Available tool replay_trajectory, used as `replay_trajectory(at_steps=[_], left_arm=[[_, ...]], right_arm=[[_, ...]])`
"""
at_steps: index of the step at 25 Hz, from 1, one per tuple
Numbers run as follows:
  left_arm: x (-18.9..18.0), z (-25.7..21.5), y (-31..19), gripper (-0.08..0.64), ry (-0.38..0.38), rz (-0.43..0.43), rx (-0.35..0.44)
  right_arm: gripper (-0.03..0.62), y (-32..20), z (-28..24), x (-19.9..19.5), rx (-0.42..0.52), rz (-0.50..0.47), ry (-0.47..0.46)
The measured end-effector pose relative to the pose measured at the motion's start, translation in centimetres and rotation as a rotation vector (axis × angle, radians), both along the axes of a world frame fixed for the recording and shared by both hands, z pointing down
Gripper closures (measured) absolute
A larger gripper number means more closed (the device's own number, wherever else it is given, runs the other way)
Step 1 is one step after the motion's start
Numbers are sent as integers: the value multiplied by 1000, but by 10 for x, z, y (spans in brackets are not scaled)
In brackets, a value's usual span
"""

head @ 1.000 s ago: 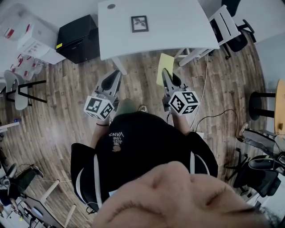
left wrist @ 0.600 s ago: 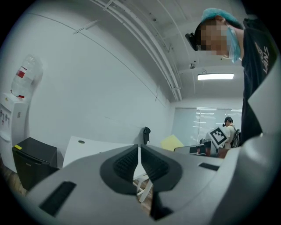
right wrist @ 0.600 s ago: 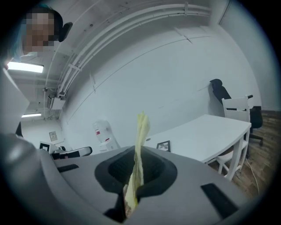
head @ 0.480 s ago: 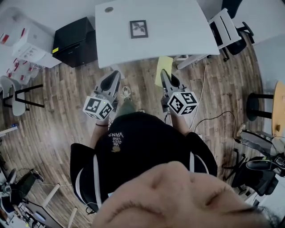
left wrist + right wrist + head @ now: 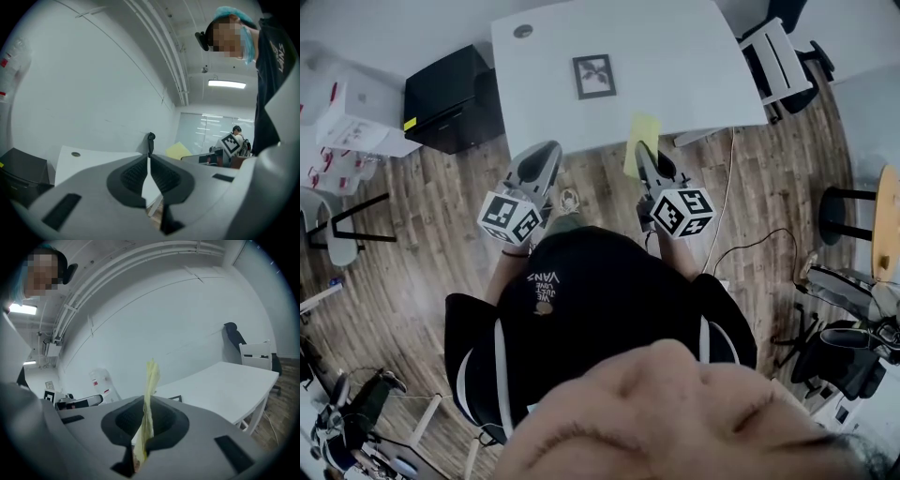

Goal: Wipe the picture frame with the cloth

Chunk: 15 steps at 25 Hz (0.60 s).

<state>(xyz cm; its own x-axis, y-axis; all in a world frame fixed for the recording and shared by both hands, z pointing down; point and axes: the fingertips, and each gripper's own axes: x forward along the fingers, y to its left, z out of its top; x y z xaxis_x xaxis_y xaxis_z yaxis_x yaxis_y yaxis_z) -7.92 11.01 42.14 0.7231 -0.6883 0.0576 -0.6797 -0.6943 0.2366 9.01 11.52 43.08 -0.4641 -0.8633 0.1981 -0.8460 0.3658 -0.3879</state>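
A small dark picture frame [image 5: 593, 76] sits near the middle of the white table [image 5: 684, 56]. Its corner [image 5: 174, 399] shows just past my right jaws. My right gripper [image 5: 639, 156] is at the table's near edge, shut on a yellow cloth [image 5: 641, 141] that sticks up between the jaws [image 5: 150, 390]. My left gripper [image 5: 547, 157] hangs over the floor just short of the table edge, to the left of the frame. Its jaws [image 5: 149, 159] are shut with nothing between them. The cloth [image 5: 177, 150] also shows from the left gripper view.
A black cabinet [image 5: 450, 94] stands left of the table, with white boxes [image 5: 352, 112] beyond it. A white chair [image 5: 776, 52] is at the table's right end. A cable [image 5: 727, 211] runs over the wooden floor, and a round stool [image 5: 839, 220] stands at the right.
The person has stepped closer to the table. Both grippers have moved forward, and the cloth now reaches the table's near edge. Both jaws stay shut.
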Motion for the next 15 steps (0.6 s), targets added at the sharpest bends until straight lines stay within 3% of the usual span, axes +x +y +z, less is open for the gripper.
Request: replay_trajectory(at_steps=[15], left_arm=[[-37, 14, -89, 531, 21, 72, -24]], right_arm=[[568, -87, 2, -47, -5, 46, 46]])
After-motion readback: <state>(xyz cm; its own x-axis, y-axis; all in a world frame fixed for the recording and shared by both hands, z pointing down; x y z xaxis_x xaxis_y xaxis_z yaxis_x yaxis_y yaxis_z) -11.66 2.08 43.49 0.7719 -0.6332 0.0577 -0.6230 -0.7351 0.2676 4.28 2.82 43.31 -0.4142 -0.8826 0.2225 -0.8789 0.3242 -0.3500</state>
